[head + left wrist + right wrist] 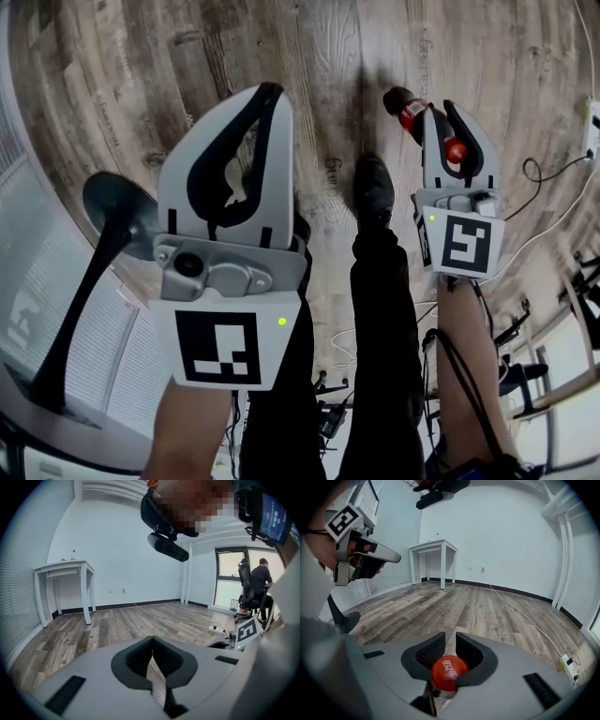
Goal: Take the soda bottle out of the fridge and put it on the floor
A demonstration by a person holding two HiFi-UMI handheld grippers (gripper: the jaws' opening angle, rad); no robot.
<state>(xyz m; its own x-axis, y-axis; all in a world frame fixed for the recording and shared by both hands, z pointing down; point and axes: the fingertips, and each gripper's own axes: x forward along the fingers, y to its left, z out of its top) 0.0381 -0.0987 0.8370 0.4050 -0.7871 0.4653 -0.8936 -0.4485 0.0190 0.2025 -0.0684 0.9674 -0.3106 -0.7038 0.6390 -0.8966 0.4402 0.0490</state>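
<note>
The soda bottle (409,111) is a dark bottle with a red label and a red cap (449,671). It hangs neck-up above the wooden floor (319,84), and its body is hidden below the jaws in the right gripper view. My right gripper (442,111) (450,637) is shut on its neck just under the cap. My left gripper (272,91) (152,640) is held higher, to the left, jaws shut with nothing between them. It also shows at the upper left of the right gripper view as the left gripper (358,550). No fridge is in view.
A black stand with a round base (117,202) stands at the left by the window blinds. My own shoe (375,187) is between the grippers. A white table (433,548) stands by the far wall. A cable and power strip (569,663) lie on the floor. A person sits at a chair (260,583).
</note>
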